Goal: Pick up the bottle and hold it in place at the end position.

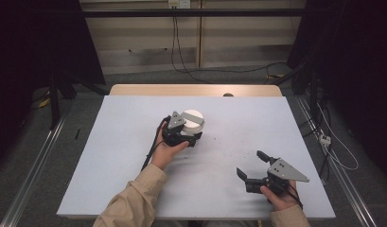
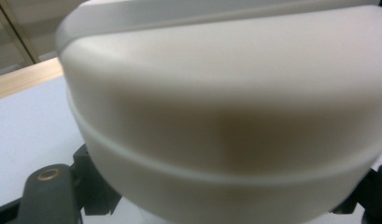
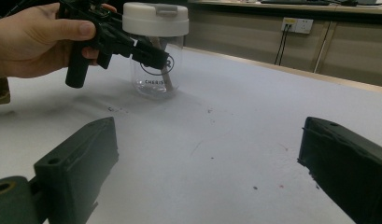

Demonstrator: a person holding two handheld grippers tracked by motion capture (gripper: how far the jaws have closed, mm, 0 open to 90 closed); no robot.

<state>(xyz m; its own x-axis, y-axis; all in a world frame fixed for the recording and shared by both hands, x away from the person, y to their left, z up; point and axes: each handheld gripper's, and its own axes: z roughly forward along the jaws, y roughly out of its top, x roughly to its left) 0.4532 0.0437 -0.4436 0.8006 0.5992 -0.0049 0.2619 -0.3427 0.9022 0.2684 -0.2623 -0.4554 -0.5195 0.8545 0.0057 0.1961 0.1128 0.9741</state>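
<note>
A clear jar (image 3: 156, 81) with a white lid (image 1: 193, 118) stands on the pale table sheet (image 1: 129, 156), a little left of centre. Black lettering marks its wall and a brownish piece leans inside. My left gripper (image 1: 190, 135) has its jaws on either side of the jar just under the lid and is shut on it; seen from the right gripper view, the left gripper (image 3: 151, 53) reaches in from the left with a hand behind it. The lid (image 2: 226, 93) looms close in the left gripper view. My right gripper (image 1: 250, 163) rests open near the front right, its jaws (image 3: 207, 154) wide apart over bare sheet.
The sheet covers a wooden table whose far edge (image 1: 196, 90) shows as a strip. Small dark specks (image 1: 229, 151) dot the sheet between the two grippers. Cables (image 1: 333, 142) and metal rails lie on the floor to both sides.
</note>
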